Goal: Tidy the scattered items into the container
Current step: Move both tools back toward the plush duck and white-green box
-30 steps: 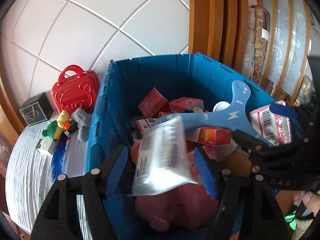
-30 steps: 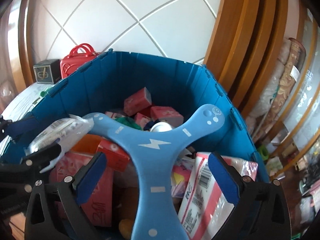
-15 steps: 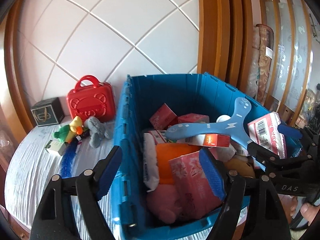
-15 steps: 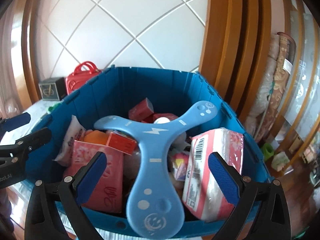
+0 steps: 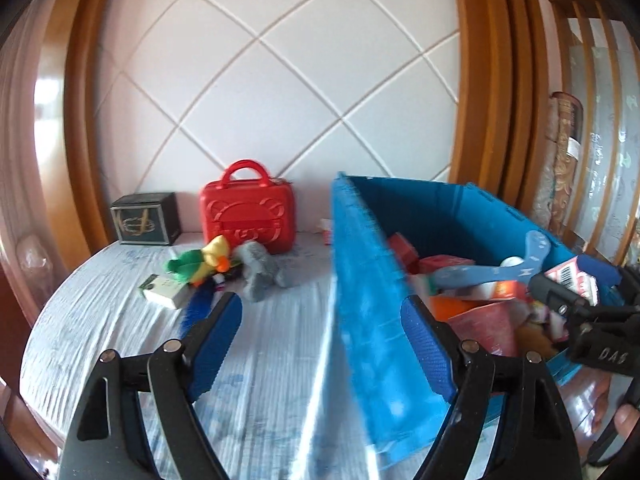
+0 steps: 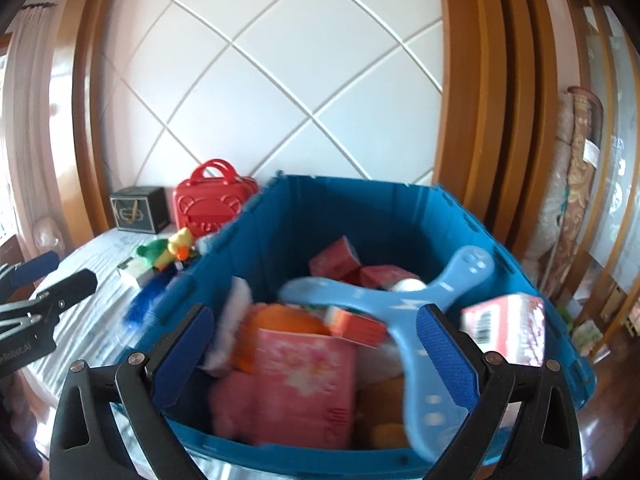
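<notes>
Tools first: the left tool (image 5: 322, 344) has just been spreading its jaws and they stand apart with nothing between the pads, only the near wall of the blue container (image 5: 360, 280) seen through the gap. The right tool (image 6: 314, 350) is apart too and grips nothing, hovering at the container's near rim above the pile inside.

Next pick, by my judgement, is the scattered cluster ahead and to the left of the left tool. To do it well, swing clear of the container wall, come down over one item at a time, and take the soft ones across the body, not by a loose limb.

Count on the white surface: one green-and-yellow duck toy (image 5: 200, 262), one grey plush (image 5: 260, 270), one small white-and-green box (image 5: 164, 290), one blue brush-like thing (image 5: 196, 308). Behind them, one red carry case (image 5: 248, 212) and one dark box (image 5: 146, 218).

Inside the container: one blue three-armed boomerang (image 6: 400, 304), one pink tissue pack (image 6: 296, 376), several red boxes, exact count unclear.
</notes>
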### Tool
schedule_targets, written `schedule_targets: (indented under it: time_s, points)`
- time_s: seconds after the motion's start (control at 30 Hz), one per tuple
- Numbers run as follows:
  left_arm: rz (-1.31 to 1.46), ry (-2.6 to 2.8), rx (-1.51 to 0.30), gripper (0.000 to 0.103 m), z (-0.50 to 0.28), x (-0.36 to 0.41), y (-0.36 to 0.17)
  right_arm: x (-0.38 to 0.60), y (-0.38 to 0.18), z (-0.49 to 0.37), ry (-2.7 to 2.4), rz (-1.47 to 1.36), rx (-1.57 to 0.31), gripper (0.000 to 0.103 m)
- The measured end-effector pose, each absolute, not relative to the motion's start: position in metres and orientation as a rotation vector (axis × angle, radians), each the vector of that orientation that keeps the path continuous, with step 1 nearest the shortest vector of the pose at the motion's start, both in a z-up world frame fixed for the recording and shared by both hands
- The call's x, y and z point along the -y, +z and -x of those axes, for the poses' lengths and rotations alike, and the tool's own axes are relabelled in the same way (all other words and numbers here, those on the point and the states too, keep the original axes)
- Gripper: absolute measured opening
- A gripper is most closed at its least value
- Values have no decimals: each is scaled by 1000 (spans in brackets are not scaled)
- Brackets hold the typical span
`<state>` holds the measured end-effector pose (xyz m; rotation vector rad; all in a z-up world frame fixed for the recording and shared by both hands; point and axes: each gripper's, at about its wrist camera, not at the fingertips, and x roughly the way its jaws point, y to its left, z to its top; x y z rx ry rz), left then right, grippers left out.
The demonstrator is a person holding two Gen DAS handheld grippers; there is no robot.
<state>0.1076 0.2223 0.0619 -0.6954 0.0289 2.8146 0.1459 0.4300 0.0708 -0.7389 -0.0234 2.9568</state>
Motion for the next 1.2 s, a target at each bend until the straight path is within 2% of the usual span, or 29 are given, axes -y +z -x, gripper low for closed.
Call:
schedule_targets:
  time_s: [0.4, 0.57, 0.83, 1.2]
  points:
    - [817, 2830, -22, 82, -79, -44, 46, -253, 67, -110, 2978, 800, 43, 103]
    - [952, 2799, 69, 82, -59, 9, 22, -206, 54, -96, 2960, 883, 42, 103]
    - [1158, 2764, 176, 82, -27, 45, -24, -183, 27, -65, 2921, 1030, 100, 103]
    - [1295, 2872, 106, 82, 35, 47, -38, -195, -16, 26, 3026, 1162, 3, 103]
